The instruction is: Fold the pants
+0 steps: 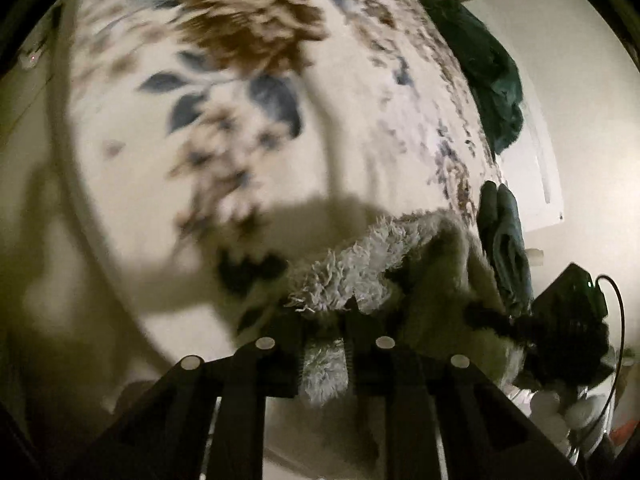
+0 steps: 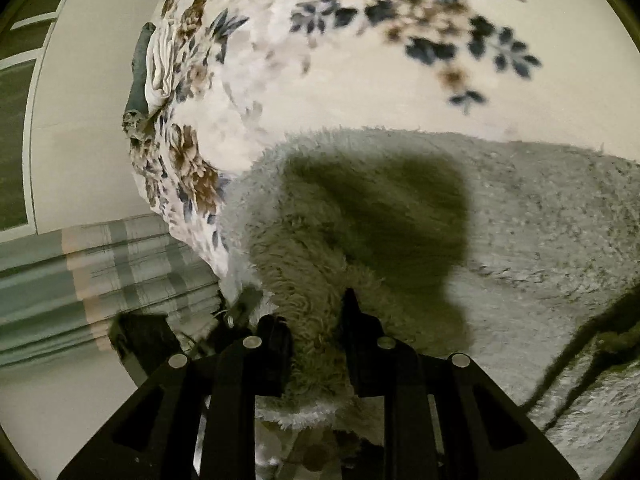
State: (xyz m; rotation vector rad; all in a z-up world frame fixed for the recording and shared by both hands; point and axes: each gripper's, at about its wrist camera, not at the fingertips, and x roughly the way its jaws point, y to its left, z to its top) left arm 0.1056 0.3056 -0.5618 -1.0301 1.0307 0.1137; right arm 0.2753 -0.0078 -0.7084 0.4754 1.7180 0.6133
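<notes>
The left claw [image 1: 325, 320] was nearly pressed together, pinching a fold of the fluffy grey pants [image 1: 352, 264] at the bed's edge. The right claw [image 2: 316, 316] stood a little wider, clamped on a thick bunch of the same pants, which lay spread over the floral bedspread [image 2: 360, 92].

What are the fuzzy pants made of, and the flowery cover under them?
The pants look like pale grey fleece or sherpa: shaggy, curly tufts stand up all over, matte, no sheen. The flowery cover looks like a soft plush blanket or bedspread, cream with printed brown and blue flowers; blur leaves its weave unclear.
</notes>
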